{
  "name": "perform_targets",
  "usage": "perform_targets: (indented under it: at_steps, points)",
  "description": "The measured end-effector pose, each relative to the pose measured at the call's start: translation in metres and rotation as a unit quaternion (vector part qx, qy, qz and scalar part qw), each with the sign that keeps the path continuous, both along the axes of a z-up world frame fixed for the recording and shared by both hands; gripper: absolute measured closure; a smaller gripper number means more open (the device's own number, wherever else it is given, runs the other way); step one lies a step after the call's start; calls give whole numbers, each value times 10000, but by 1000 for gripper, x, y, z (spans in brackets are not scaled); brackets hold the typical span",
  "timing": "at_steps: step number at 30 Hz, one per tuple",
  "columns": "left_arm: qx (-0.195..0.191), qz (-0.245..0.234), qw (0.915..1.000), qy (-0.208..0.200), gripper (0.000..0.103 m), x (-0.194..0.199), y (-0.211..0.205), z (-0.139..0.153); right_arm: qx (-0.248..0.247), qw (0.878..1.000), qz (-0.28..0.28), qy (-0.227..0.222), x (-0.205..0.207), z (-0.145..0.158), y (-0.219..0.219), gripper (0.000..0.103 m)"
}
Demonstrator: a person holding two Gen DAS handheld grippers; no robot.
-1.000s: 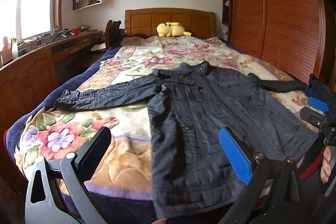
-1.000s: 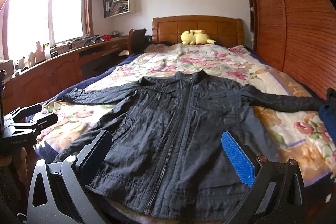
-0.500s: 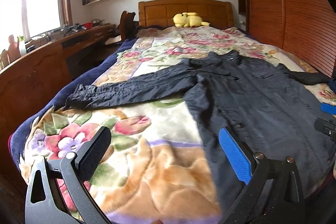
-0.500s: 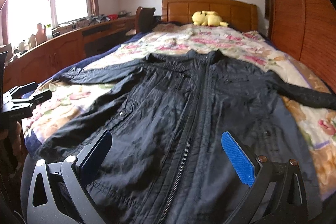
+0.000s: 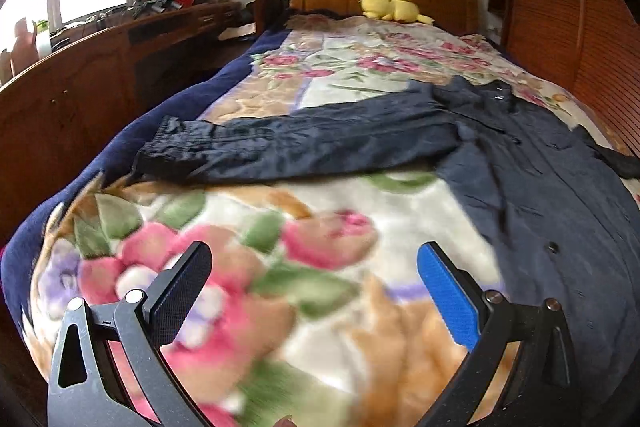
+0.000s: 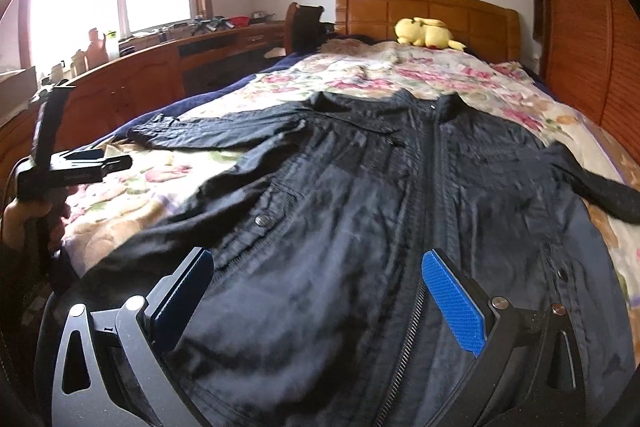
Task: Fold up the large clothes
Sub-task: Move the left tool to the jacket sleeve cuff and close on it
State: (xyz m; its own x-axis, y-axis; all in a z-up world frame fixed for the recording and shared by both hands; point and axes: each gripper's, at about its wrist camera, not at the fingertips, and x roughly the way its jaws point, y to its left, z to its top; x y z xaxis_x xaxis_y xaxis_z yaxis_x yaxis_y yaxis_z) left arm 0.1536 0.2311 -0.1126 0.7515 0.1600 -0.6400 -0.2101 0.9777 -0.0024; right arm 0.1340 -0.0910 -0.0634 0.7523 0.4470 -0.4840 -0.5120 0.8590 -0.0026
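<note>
With the jacket (image 6: 380, 219) spread flat, zipped, on the bed (image 5: 320, 67), both the left gripper (image 5: 314, 291) and right gripper (image 6: 318, 297) gape empty, so pinch the far-left sleeve (image 5: 304, 143) near its cuff and draw it right across the chest.

A wooden-framed bed (image 6: 424, 11) carries a floral blanket (image 5: 328, 227) of pink blossoms and green leaves on a cream and tan ground, edged in dark blue along the side nearest the window. A dark zip-front jacket (image 6: 400, 211) lies flat and face up on the blanket, collar toward the headboard, zipper closed, both sleeves stretched out to either side; one sleeve (image 5: 288, 143) reaches almost to the blue border. A yellow plush toy (image 6: 426, 33) rests at the head of the bed, just before the headboard, well apart from the jacket.
</note>
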Motion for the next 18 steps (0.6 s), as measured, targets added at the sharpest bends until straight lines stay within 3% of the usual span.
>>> perform_targets:
  at_steps: [3,9,15,18]
  points:
    - [39,116,9999,87,0,12,25,-2,-26,9999,138,-30,5,1,14,0]
    - [-277,214,9987,358,0,35,79,-12,-134,9990,436,4,17,-4,46,0]
    - [-50,433,9972,613,0,54,116,-21,-240,9973,657,223,28,-17,76,0]
    - [-204,564,9958,689,1,61,138,-27,-355,9963,727,294,32,-21,86,0]
